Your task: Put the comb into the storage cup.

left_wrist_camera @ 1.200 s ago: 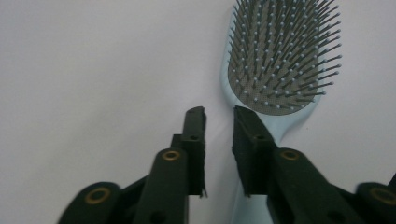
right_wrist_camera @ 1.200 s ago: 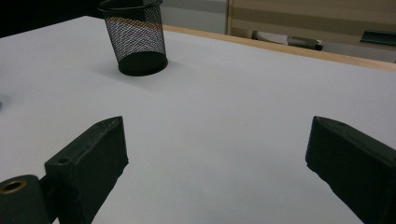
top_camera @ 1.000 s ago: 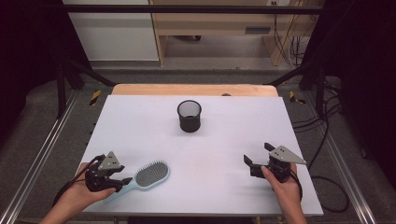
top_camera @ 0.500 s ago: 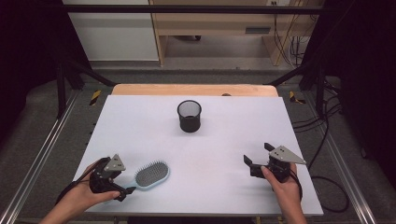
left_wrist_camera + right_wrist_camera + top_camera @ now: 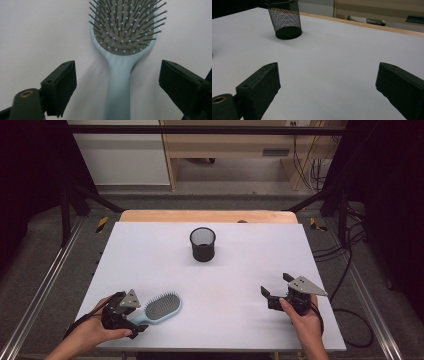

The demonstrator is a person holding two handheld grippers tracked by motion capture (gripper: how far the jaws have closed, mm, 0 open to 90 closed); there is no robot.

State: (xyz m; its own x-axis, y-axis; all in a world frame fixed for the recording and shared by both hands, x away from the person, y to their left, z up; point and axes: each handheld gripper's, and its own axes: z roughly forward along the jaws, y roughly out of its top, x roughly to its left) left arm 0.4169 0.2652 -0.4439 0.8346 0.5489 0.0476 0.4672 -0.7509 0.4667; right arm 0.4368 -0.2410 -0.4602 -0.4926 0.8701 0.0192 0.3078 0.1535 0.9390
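Near the cup, your left gripper is spreading its fingers around the light, stiff, slippery brush handle; take it there.

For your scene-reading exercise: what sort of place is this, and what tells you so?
Probably a lab or workshop bench set up for recording. A bare white table stands inside a dark metal frame, loose cables lie on the floor, and a person's hands hold the left gripper and right gripper.
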